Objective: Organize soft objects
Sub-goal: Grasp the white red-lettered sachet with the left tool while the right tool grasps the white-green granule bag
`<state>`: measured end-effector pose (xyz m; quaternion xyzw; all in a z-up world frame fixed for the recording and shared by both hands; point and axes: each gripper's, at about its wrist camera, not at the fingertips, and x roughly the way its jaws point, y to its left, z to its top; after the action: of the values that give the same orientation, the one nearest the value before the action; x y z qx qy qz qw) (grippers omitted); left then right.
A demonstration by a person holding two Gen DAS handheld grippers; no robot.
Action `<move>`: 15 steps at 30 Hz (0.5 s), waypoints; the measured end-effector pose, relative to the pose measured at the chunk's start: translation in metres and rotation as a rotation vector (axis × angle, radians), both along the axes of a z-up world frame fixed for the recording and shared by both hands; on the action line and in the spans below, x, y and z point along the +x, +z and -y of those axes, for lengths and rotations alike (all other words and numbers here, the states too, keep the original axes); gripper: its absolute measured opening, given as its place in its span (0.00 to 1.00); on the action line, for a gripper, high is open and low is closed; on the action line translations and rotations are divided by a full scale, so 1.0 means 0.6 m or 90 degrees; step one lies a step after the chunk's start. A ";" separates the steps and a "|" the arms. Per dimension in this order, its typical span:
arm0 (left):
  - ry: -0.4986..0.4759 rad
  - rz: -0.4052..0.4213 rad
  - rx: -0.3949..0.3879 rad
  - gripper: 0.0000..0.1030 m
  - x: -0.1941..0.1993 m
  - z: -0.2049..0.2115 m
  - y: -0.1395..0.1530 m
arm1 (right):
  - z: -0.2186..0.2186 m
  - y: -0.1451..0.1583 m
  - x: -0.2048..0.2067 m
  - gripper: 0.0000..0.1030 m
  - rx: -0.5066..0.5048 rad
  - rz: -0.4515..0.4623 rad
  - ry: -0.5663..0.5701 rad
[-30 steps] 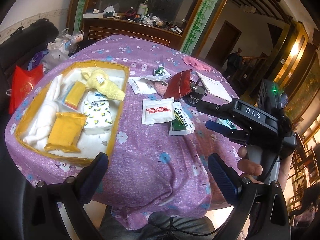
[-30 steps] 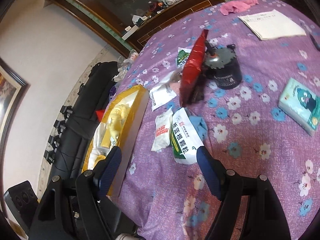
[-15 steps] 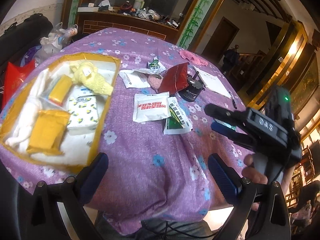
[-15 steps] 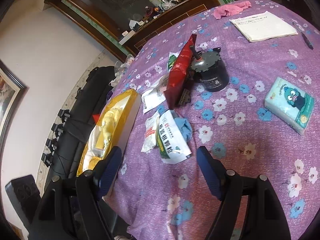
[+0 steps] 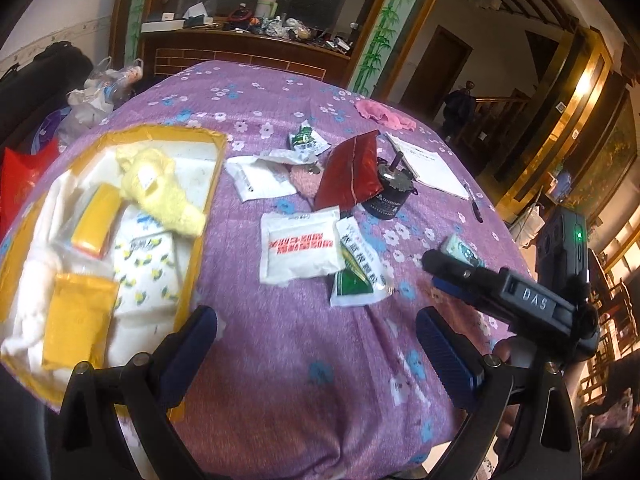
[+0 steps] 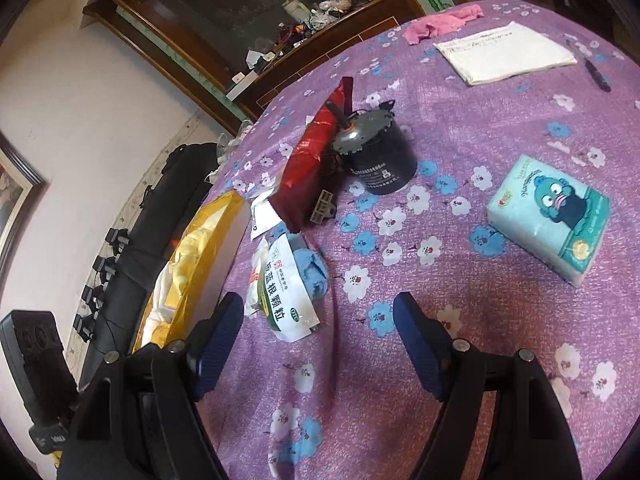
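We look down on a round table draped in a purple floral cloth (image 5: 288,344), with the yellow-rimmed box (image 5: 208,184) as our landmark. Inside the box lie a pale yellow plush toy (image 5: 160,188), 2 yellow packets and a white tissue pack printed with lemons (image 5: 148,272); the box contents are blurred in the left wrist view, so we may be missing smaller items.

Just beside the box, toward the table's centre, a white sachet with red lettering (image 5: 298,244) lies flat, touching a green-and-white granule sachet (image 5: 356,276) on its far side from the box. In the right wrist view that green-and-white sachet (image 6: 288,292) partly covers a crumpled blue cloth (image 6: 314,270). Farther from the box stand a red foil pouch (image 5: 352,172) and, touching it, a black cylindrical motor (image 5: 386,196). Well apart from the box, a teal cartoon tissue pack (image 6: 550,218) rests alone on the cloth, with a white notepad (image 6: 506,52) and a pink rag (image 6: 440,24) at the far edge.

Our left gripper (image 5: 316,340) hovers above bare cloth near the box's near corner, its 2 blue fingers spread wide and empty. Our right gripper (image 6: 318,338) hangs over the table edge near the green-and-white sachet, fingers likewise spread wide, holding nothing.
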<state>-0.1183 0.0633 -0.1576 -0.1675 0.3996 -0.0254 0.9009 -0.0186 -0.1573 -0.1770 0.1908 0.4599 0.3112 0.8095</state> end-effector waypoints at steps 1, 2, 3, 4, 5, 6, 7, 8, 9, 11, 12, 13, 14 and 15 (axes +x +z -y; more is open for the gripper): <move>-0.005 -0.004 0.002 0.98 0.009 0.001 -0.001 | -0.005 0.000 0.003 0.74 -0.001 0.003 0.007; -0.009 -0.008 0.004 0.98 0.018 0.000 -0.002 | -0.010 0.001 0.005 0.74 -0.004 0.008 0.015; -0.012 -0.011 0.005 0.98 0.027 -0.002 -0.003 | -0.016 0.001 0.007 0.74 -0.005 0.011 0.024; -0.011 -0.015 0.002 0.98 0.036 -0.006 -0.004 | -0.023 0.002 0.008 0.74 -0.003 0.014 0.033; -0.008 -0.018 -0.003 0.98 0.043 -0.011 -0.004 | -0.029 0.002 0.008 0.74 -0.002 0.017 0.042; -0.006 -0.023 -0.010 0.98 0.049 -0.016 -0.005 | -0.038 0.004 0.007 0.74 -0.002 0.023 0.052; -0.004 -0.025 -0.017 0.98 0.055 -0.022 -0.004 | -0.049 0.006 0.006 0.73 -0.007 0.031 0.066; -0.001 -0.025 -0.022 0.98 0.059 -0.027 -0.003 | -0.062 0.008 0.004 0.73 -0.018 0.040 0.080; 0.004 -0.026 -0.027 0.98 0.063 -0.031 -0.001 | -0.080 0.008 0.004 0.71 -0.045 0.047 0.092; 0.009 -0.028 -0.025 0.98 0.070 -0.037 0.001 | -0.103 0.003 0.004 0.68 -0.075 0.048 0.104; 0.013 -0.031 -0.024 0.98 0.073 -0.039 0.000 | -0.115 -0.001 0.005 0.63 -0.082 0.040 0.114; 0.016 -0.034 -0.024 0.98 0.076 -0.041 0.000 | -0.125 -0.007 0.006 0.62 -0.093 0.031 0.123; 0.016 -0.037 -0.024 0.98 0.079 -0.042 -0.002 | -0.133 -0.012 0.006 0.60 -0.109 0.030 0.125; 0.017 -0.043 -0.021 0.98 0.084 -0.043 -0.004 | -0.139 -0.017 0.006 0.51 -0.135 0.035 0.118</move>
<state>-0.0679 0.0889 -0.1602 -0.1883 0.4267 -0.0139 0.8845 -0.0151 -0.0741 -0.1870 0.0523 0.4835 0.3393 0.8052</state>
